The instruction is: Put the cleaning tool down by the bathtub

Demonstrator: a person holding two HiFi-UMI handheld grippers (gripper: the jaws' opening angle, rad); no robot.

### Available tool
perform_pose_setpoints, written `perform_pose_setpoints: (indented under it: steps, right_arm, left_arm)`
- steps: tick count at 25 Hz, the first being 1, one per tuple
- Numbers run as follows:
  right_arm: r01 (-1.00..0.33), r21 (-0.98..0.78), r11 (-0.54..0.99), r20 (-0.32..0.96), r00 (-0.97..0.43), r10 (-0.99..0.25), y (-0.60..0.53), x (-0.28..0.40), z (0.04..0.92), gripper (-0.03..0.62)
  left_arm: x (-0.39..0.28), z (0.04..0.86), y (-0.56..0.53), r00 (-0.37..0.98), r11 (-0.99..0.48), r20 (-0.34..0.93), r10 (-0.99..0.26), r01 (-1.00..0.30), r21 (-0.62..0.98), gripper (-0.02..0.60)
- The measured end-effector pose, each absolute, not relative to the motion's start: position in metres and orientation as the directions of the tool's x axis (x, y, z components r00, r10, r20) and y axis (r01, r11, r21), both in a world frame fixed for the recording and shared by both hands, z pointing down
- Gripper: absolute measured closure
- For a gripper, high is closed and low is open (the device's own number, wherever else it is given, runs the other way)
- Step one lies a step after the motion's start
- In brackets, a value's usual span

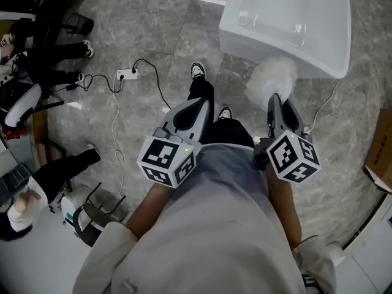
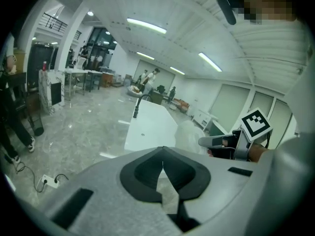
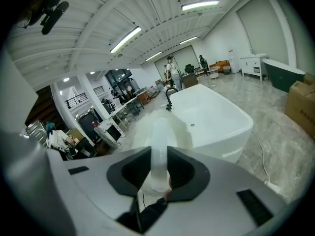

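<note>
The white bathtub (image 1: 288,23) stands on the grey marble floor ahead of me, up and to the right. My right gripper (image 1: 275,103) is shut on the pale handle of the cleaning tool, whose fluffy white head (image 1: 271,81) hangs just short of the tub's near wall. In the right gripper view the handle (image 3: 158,146) runs up between the jaws of that gripper (image 3: 158,154) toward the tub (image 3: 211,117). My left gripper (image 1: 195,108) is beside it at the left, jaws together and empty (image 2: 162,165). It also sees the tool's head (image 2: 189,134).
A power strip (image 1: 127,74) with a black cable lies on the floor at the left, close to my shoes (image 1: 197,70). Seated and standing people and chairs crowd the left edge. A cardboard box (image 1: 381,152) sits at the right.
</note>
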State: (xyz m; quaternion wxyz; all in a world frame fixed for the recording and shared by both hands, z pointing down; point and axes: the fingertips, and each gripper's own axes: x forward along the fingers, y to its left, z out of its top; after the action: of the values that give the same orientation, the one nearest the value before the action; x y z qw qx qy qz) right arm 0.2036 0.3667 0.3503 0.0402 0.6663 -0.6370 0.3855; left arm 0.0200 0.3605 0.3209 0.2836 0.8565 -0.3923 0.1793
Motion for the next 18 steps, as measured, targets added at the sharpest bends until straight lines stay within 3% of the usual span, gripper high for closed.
perform_pose_setpoints:
  steps: [6, 18]
  right_arm:
    - [-0.889, -0.419, -0.186, 0.544, -0.082, -0.835, 0.333, 0.205, 0.337, 0.508]
    - [-0.89, -0.425, -0.167, 0.557, -0.111, -0.823, 0.244, 0.171, 0.338, 0.508]
  left_arm:
    - [0.034, 0.314, 0.317, 0.666, -0.582, 0.492, -0.561, -0.74, 0.337, 0.574]
    - [0.0, 0.314, 0.211, 0.646, -0.558, 0.498, -0.578, -0.758, 0.337, 0.574]
